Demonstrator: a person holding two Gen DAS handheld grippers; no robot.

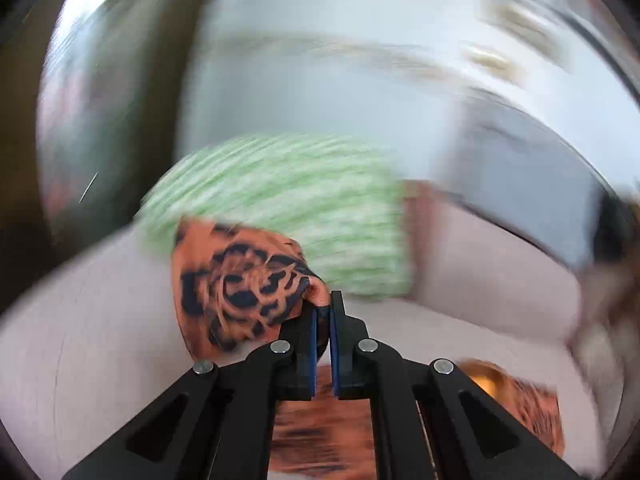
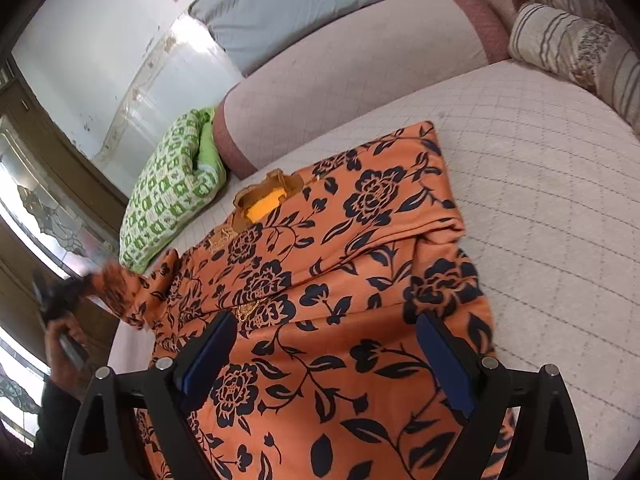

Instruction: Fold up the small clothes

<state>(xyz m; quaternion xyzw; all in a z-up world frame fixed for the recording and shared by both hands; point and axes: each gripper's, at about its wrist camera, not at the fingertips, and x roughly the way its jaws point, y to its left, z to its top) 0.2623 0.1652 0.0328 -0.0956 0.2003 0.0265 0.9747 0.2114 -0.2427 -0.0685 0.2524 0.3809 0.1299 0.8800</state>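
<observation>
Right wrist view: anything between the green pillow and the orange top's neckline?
Nothing: only bare quilted bed cover separates the green pillow from the orange top in the right wrist view.

A pale quilted bed cover [image 2: 540, 184] with a diamond stitch pattern fills the room's middle. Behind it lies a long pinkish bolster [image 2: 352, 76], with a grey-blue pillow [image 2: 304, 4] above it. A green-and-white patterned cushion [image 2: 172, 184] rests against the pale, scuffed wall [image 2: 100, 52]. A striped beige pillow [image 2: 576, 48] sits at the far right. Daylight enters through patterned glass [image 2: 44, 216] at the left.
</observation>
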